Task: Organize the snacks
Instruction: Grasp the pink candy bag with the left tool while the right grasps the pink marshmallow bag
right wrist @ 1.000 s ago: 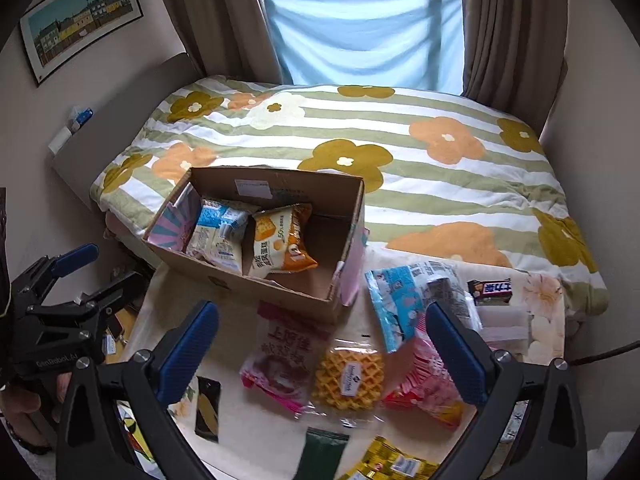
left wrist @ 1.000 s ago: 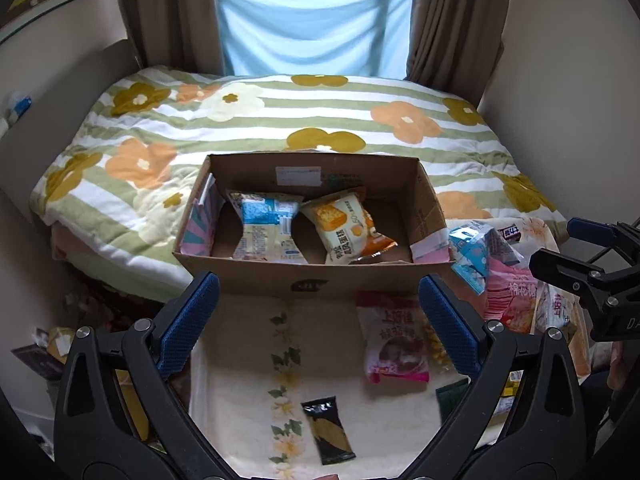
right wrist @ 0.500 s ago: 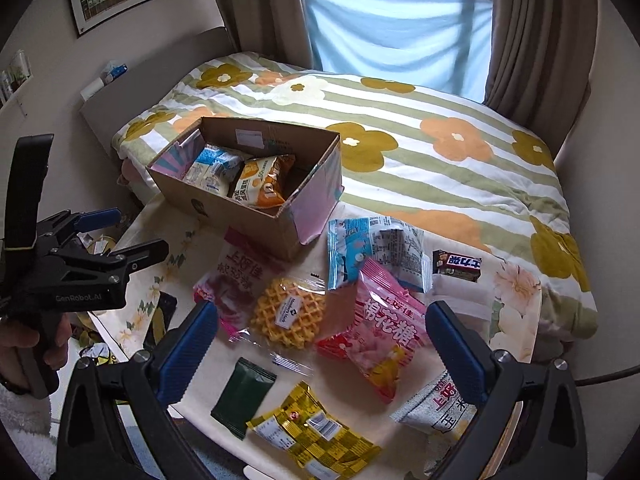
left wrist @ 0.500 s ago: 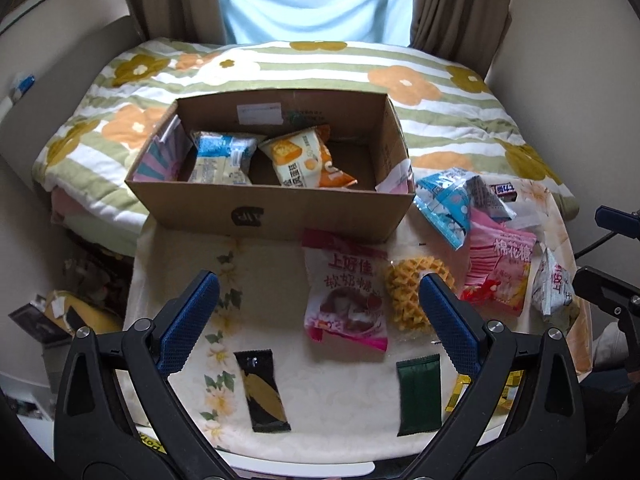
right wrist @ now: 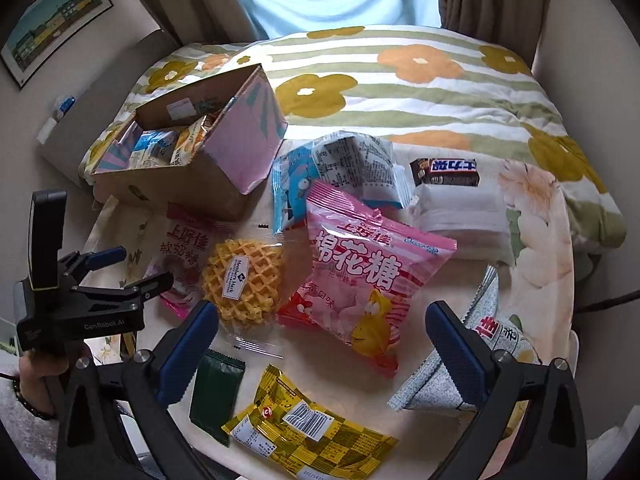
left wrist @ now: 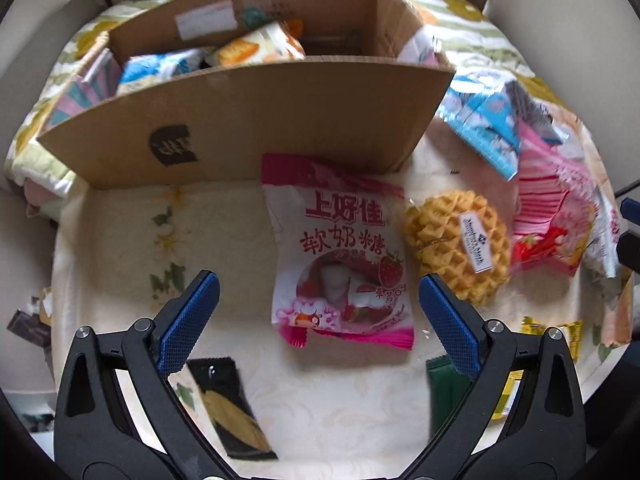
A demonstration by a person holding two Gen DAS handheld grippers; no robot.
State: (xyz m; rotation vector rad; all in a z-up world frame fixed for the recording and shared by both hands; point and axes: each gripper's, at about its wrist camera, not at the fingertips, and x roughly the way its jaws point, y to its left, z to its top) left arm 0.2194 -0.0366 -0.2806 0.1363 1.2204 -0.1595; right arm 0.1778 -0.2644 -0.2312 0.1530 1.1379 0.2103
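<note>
Now your left tongs [left wrist: 318, 312], spread and empty, frame the pink strawberry candy bag [left wrist: 340, 256] lying on the tabletop [left wrist: 132, 236] just near of the cardboard box [left wrist: 256, 116]; lower, pinch it, while the right tongs [right wrist: 320, 344] hover spread, empty.

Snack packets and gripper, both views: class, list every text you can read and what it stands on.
"上好佳 软奶糖": strawberry candy bag
"棉花糖": pink marshmallow bag
"Member's Mark": waffle label
"士力架", upside down: chocolate bar
"GenRobot.AI": left gripper body
Barcode digits on yellow packet: too small.
</note>
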